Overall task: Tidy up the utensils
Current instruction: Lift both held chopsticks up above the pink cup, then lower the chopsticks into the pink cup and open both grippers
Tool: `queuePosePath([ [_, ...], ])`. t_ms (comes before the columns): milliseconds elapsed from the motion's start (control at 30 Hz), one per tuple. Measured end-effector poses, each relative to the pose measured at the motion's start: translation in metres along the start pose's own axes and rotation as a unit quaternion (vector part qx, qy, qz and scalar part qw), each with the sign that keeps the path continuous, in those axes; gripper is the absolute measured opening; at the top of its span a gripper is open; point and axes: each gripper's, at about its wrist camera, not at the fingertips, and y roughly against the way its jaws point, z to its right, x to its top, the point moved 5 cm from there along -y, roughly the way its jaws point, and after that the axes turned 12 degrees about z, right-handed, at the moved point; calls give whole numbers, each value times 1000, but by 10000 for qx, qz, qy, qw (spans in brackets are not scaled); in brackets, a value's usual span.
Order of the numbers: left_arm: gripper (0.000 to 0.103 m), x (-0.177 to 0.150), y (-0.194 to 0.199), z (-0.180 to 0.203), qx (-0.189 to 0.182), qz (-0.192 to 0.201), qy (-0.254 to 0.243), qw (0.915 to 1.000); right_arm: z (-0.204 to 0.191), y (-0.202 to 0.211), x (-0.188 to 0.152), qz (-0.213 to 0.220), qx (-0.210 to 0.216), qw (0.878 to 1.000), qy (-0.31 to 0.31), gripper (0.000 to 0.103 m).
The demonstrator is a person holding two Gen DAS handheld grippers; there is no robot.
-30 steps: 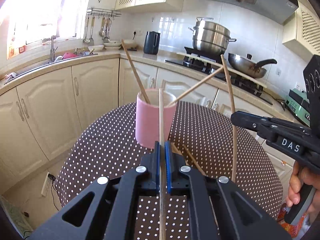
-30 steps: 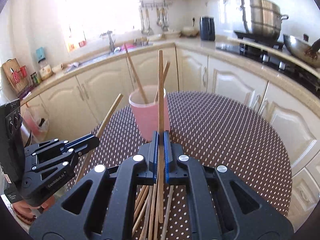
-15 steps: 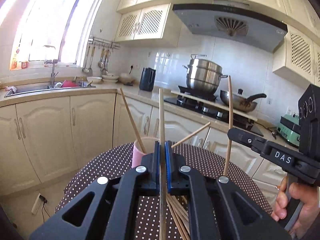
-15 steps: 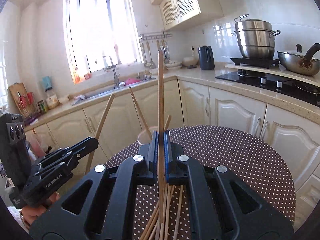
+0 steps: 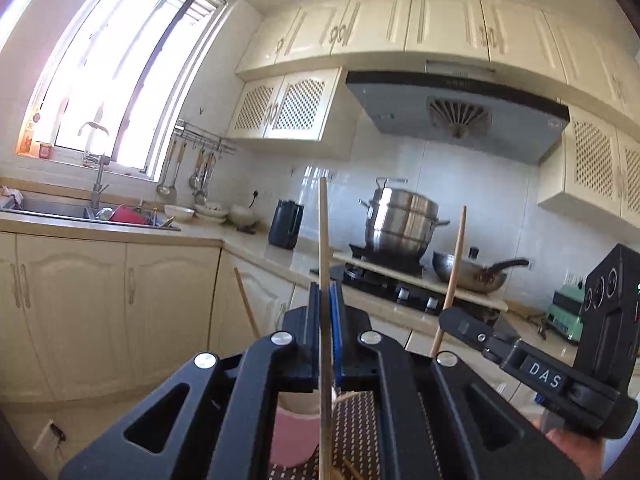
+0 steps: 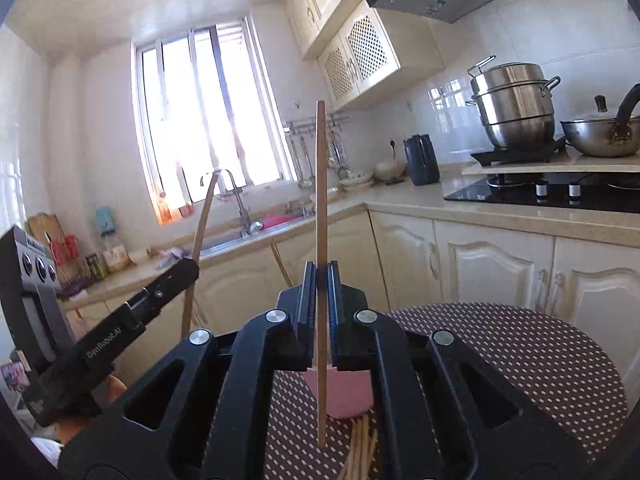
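Left wrist view: the left gripper (image 5: 325, 308) is clenched on one wooden chopstick (image 5: 323, 232), kept upright so its lower end can be dropped into the pink cup (image 5: 294, 436) just below on the dotted table (image 5: 354, 420). To the right, the right gripper (image 5: 448, 318) grasps a second chopstick (image 5: 454, 264) the same way. The gripper body covers most of the cup, so its mouth is cut off; a stick (image 5: 246, 304) leaning out to the left probably stands in it.

Right wrist view: the right gripper (image 6: 322, 280) pinches its chopstick (image 6: 321, 208) near the middle, with the lower tip hanging free above loose chopsticks (image 6: 360, 452) lying near on the table (image 6: 520, 356) (the unsorted pile, I judge). The cup (image 6: 352, 394) shows only as a pink patch. At left the other gripper (image 6: 188, 270) holds its stick (image 6: 202, 220); the grip itself is too small to make out
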Motion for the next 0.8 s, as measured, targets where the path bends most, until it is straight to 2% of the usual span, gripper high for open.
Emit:
queuePosePath([
  [167, 5, 6, -22, -6, -79, 402, 237, 9989, -15, -22, 2, 321, 133, 9990, 275, 6],
  [433, 5, 5, -64, -17, -61, 785, 457, 9958, -14, -45, -8, 683, 8, 9956, 638, 6],
  [800, 5, -16, -110, -30, 45, 876, 443, 9952, -8, -70, -32, 511, 68, 9951, 847, 6],
])
